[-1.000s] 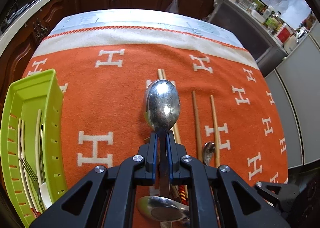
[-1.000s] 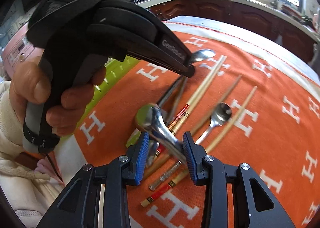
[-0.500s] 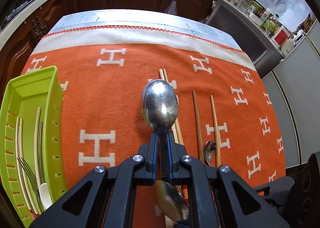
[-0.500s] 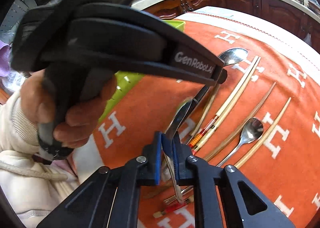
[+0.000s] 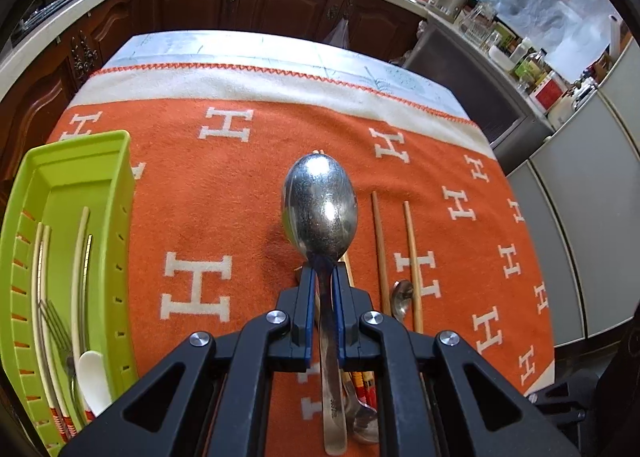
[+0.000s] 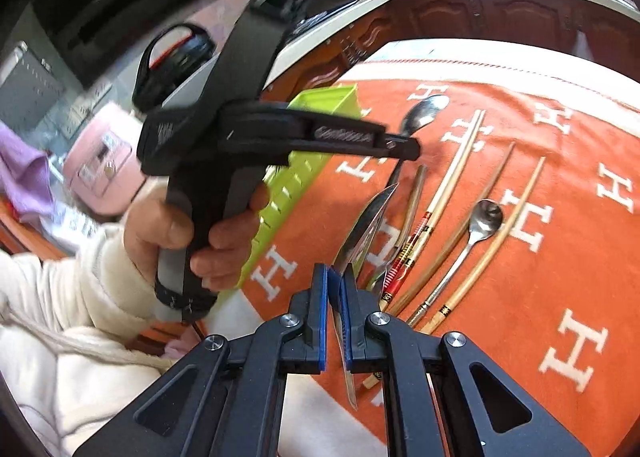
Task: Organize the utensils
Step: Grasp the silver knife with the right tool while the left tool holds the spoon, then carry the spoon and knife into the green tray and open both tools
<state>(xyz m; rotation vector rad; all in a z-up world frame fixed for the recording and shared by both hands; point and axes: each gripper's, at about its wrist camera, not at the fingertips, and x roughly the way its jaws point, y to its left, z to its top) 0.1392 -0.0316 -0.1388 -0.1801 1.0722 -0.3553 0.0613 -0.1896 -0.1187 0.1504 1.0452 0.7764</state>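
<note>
My left gripper (image 5: 323,277) is shut on a large metal spoon (image 5: 319,209), bowl forward, held above the orange cloth. In the right wrist view the left gripper (image 6: 400,145) is up at the left and its spoon (image 6: 424,113) sticks out past its tip. My right gripper (image 6: 335,277) is shut on a second metal spoon (image 6: 366,225), seen edge-on and raised off the cloth. A green tray (image 5: 80,193) at the left holds chopsticks, a fork and a white spoon. Chopsticks (image 6: 456,169) and a small spoon (image 6: 480,221) lie on the cloth.
The orange cloth (image 5: 224,193) with white H marks covers the table. Two plain chopsticks (image 5: 380,241) lie right of the held spoon. Dark cabinets and a worktop stand beyond the far edge. A person's hand (image 6: 168,225) grips the left tool.
My right gripper closed on the second spoon and lifted it off the pile. My left gripper rose a little and moved left with its spoon.
</note>
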